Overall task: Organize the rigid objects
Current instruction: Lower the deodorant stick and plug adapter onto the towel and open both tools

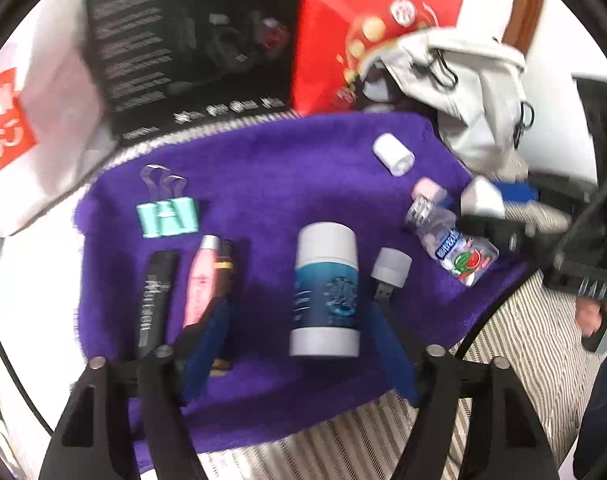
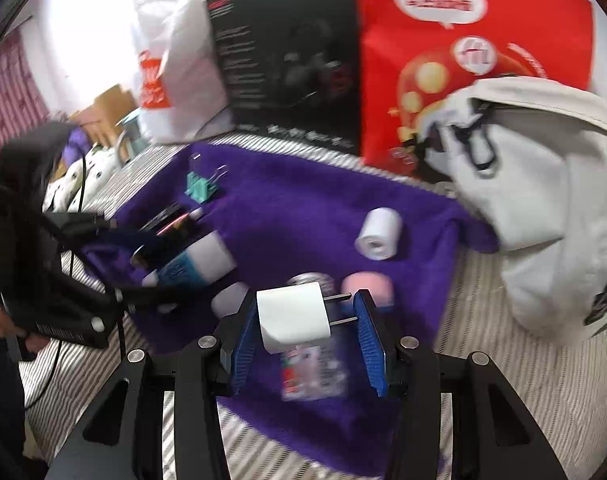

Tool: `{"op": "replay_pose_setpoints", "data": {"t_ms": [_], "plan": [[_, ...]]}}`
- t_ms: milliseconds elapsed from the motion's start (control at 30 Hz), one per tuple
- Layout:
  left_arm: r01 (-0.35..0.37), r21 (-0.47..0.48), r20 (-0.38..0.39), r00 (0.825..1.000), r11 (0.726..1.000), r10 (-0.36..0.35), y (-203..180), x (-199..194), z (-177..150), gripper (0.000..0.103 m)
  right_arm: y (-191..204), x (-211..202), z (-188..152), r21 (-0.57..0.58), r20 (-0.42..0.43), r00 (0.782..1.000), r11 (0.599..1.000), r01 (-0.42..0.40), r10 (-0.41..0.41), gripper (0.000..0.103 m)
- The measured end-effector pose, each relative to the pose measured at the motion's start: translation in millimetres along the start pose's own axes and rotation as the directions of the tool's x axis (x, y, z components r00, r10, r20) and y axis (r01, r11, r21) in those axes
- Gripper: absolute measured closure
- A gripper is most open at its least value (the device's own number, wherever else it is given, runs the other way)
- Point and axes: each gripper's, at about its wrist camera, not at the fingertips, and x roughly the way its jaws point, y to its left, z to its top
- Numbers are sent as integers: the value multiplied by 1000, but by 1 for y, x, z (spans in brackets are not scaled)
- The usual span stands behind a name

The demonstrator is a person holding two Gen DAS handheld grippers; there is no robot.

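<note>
While blocky white charger (image 2: 291, 316) spans right tongs (image 2: 307, 344) | fuzzy purple towel (image 2: 303, 208) beneath

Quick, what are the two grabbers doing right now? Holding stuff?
Left gripper: open, empty, over the blue and white bottle.
Right gripper: holding the white plug adapter, prongs against one blue pad.

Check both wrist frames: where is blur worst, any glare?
Left wrist: mild blur, black box text smeared, blue-and-white canister fairly sharp. Right wrist: heavier blur; small plastic bottle under the white plug adapter unreadable, window area upper left blown out. Both show fisheye bending at edges.
</note>
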Motion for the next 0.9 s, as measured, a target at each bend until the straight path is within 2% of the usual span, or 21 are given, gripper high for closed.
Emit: {"op": "replay_pose_setpoints", "data": {"t_ms": [167,500,700,900], "plan": [[-9,-43,44,999,999,11,13,-17,2,30,20,8,-5,-38,-23,1000,999,-18,17,56],[-4,-79,64,998,997,9,29,-26,-5,30,41,9,-7,-71,-51,998,997,-29,26,56],[6,-94,57,998,996,0,32,-22,-8,30,45,32,-14,-65,-119,993,998,-19,12,56],[27,-98,58,998,995,-21,36,-19,-8,30,40,43,-14,-32,-138,990,999,-5,0,56]]}}
